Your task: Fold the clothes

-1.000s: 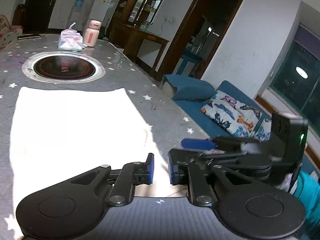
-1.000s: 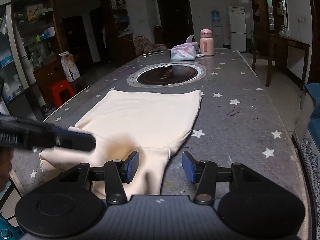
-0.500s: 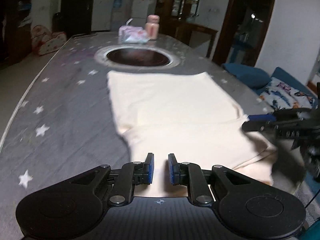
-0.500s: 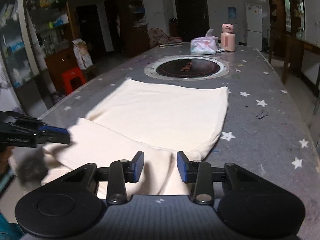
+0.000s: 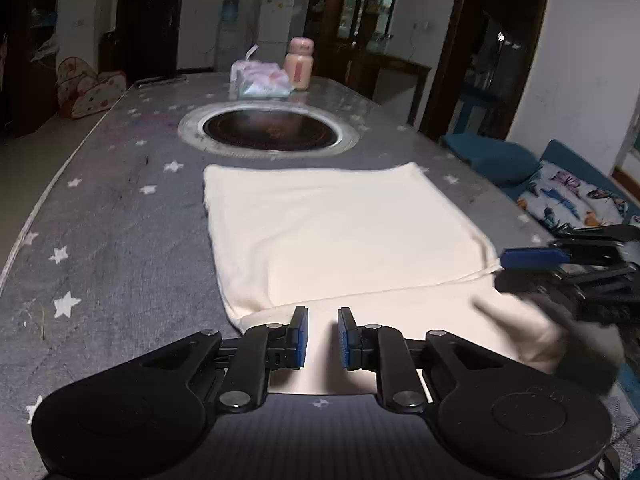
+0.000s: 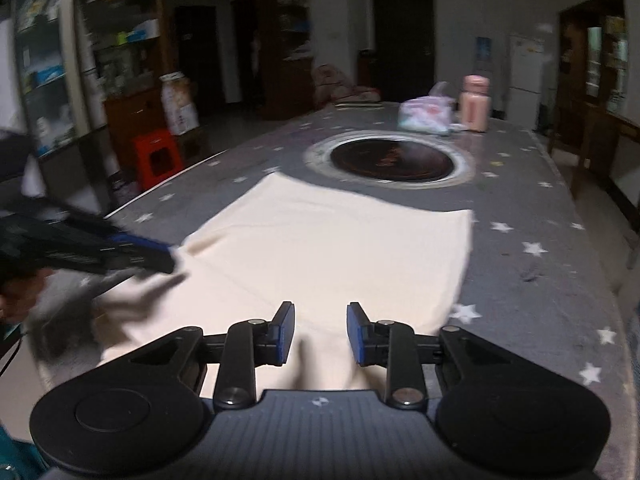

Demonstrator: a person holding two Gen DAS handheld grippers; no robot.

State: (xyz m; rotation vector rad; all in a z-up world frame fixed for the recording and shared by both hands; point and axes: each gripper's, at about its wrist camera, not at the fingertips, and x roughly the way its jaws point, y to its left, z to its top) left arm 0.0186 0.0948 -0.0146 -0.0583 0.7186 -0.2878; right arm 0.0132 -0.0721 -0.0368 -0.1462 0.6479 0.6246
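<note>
Left wrist view: both claws parked at the near hem of a cream garment point(image 5: 340, 236) on the starry worktop point(image 5: 112, 240).

Left claw point(image 5: 322, 338) has just a narrow gap between its blue pads, cloth showing in it, but I can't tell if it's pinching. Right claw point(image 6: 320, 332) gapes wider with fabric under it, gripping nothing as far as I can see. The garment stretches straight ahead of both claws, long axis running away toward the round burner point(image 5: 272, 132). A folded-over band lies crosswise right at the tips, so it looks partly folded already. Each claw sits at its own near corner, about equally close. My guess is any further fold carries that near edge forward.
</note>
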